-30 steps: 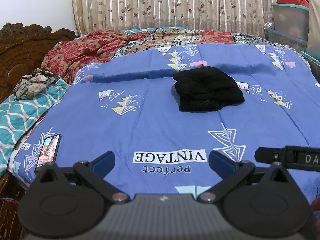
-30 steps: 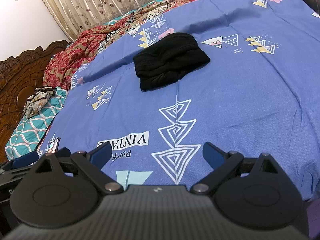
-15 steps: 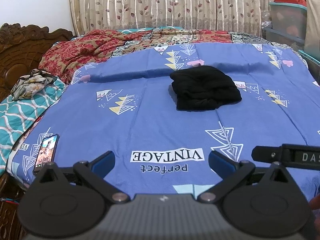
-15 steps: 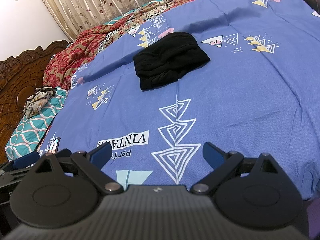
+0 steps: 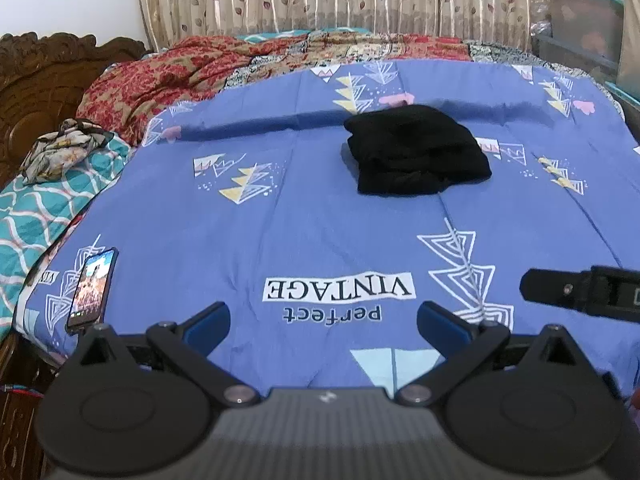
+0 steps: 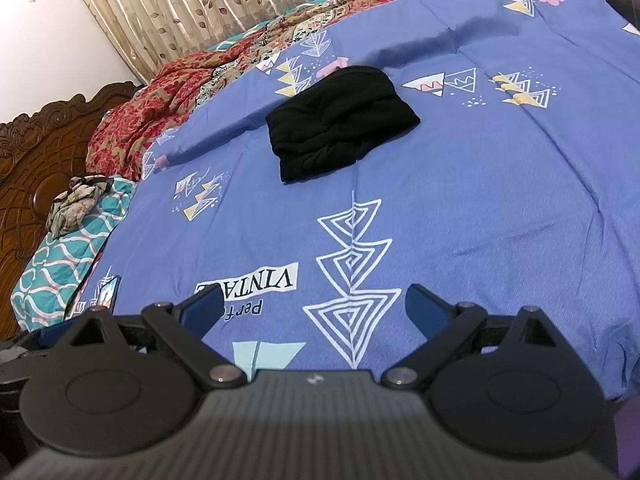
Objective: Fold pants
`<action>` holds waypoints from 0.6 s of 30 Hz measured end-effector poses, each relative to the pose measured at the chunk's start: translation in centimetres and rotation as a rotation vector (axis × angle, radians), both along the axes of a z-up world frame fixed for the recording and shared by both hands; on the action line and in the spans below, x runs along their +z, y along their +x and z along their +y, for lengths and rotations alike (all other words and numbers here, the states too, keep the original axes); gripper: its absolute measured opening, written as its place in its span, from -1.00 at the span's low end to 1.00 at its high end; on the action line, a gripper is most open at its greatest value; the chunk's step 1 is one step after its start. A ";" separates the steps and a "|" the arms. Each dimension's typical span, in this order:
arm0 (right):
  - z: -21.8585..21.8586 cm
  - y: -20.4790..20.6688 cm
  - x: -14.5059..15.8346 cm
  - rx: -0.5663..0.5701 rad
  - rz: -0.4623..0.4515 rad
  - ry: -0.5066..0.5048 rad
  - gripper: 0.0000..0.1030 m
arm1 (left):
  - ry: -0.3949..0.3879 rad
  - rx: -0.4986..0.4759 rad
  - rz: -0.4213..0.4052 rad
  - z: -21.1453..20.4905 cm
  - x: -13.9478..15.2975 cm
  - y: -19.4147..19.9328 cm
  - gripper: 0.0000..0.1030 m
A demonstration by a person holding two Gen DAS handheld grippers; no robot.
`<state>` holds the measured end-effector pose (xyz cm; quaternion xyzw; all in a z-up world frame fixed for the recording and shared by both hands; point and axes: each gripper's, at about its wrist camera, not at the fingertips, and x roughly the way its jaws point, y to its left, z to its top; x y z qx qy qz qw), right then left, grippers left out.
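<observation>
The black pants [image 5: 416, 154] lie folded into a compact bundle on the blue printed bedsheet [image 5: 320, 216], toward the far middle of the bed; the right wrist view shows the same bundle of pants [image 6: 340, 120]. My left gripper [image 5: 323, 318] is open above the bed's near edge, far short of the pants, with nothing between its blue-tipped fingers. My right gripper [image 6: 314, 306] is open too, also back at the near edge and empty. Part of the right gripper [image 5: 584, 292] shows at the right of the left wrist view.
A phone [image 5: 93, 288] with its screen lit lies at the bed's near left corner. A teal patterned pillow [image 5: 36, 208] with a crumpled scarf [image 5: 60, 154] sits left, by the carved wooden headboard [image 5: 40, 80]. A red floral blanket [image 5: 192, 68] lies along the far side; storage bins [image 5: 580, 20] stand at right.
The left wrist view has shifted slightly, so the pants and sheet print sit a little higher and left in frame. The pants have not moved, and both grippers have stayed open.
</observation>
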<state>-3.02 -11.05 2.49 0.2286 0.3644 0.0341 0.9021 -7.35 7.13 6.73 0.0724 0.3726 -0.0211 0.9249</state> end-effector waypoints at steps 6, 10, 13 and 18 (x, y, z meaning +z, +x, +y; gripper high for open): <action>-0.2 0.1 0.0 -0.002 0.001 0.004 0.92 | 0.006 0.009 0.028 0.1 -0.3 0.2 1.00; -0.3 0.2 0.0 -0.003 0.003 0.006 0.92 | 0.005 0.016 0.047 0.2 -0.5 0.5 1.00; -0.4 0.2 0.1 -0.004 0.003 0.009 0.92 | 0.007 0.014 0.056 0.2 -0.6 0.6 1.00; -0.6 0.3 0.1 -0.005 0.005 0.011 0.92 | 0.012 0.009 0.067 0.0 -0.8 0.7 1.00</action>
